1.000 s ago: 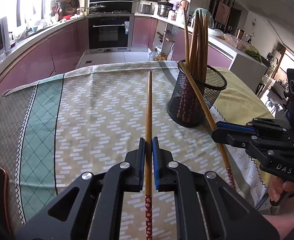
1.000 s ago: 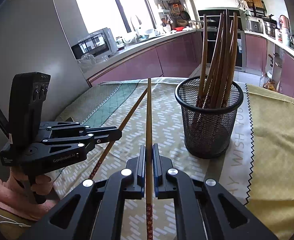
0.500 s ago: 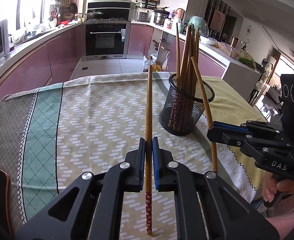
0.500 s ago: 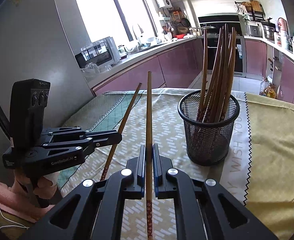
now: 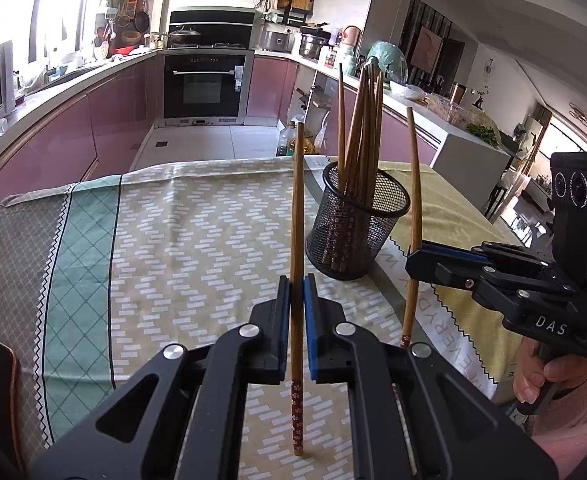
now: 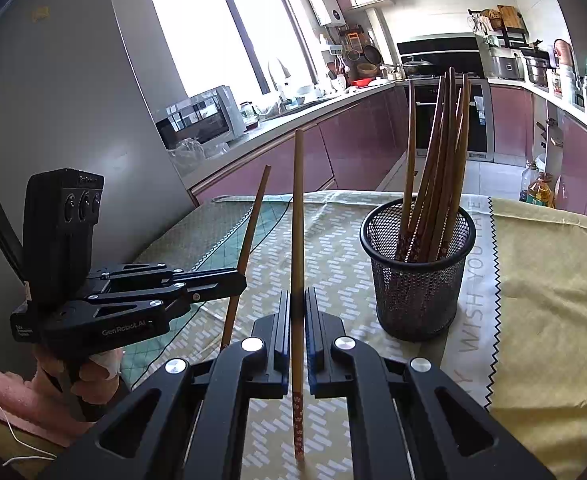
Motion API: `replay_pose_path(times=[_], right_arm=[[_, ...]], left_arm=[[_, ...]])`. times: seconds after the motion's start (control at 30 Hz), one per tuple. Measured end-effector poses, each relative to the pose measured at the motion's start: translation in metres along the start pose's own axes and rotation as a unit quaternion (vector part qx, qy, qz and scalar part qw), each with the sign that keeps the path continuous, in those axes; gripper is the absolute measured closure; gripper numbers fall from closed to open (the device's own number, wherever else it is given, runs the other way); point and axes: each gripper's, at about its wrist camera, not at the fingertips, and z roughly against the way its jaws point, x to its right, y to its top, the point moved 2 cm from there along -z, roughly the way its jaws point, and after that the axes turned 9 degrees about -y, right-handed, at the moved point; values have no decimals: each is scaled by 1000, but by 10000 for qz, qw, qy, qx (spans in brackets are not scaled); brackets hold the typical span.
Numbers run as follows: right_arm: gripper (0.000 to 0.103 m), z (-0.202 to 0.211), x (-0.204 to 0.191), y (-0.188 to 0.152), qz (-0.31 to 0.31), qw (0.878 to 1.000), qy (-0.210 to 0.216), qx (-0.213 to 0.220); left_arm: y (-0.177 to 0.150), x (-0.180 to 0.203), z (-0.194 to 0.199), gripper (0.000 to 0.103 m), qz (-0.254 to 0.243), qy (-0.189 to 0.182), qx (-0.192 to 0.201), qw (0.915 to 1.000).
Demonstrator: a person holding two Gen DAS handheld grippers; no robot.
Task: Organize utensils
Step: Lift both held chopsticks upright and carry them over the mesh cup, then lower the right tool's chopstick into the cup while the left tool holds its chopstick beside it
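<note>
Holding one upright chopstick [image 5: 296,216] in each gripper, left gripper [image 5: 296,308] and right gripper [image 6: 297,312] both pinching; the mesh holder [image 6: 416,276] stands far-right of my right one (nearer arm).

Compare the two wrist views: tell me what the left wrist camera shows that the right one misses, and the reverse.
Only the left wrist view shows the right gripper from outside, shut on its chopstick, with the right hand below it. Only the right wrist view shows the left gripper from outside, shut on the other chopstick, and the large window. Both show the mesh holder full of chopsticks, standing on the patterned tablecloth.
</note>
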Motion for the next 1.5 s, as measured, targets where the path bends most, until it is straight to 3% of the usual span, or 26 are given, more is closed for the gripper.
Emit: replay_pose_path(times=[1.5], right_arm=[[97,19,10,25,-45,9991,-25,430]], left_arm=[[28,16,19,95,-179,-301,361,9987]])
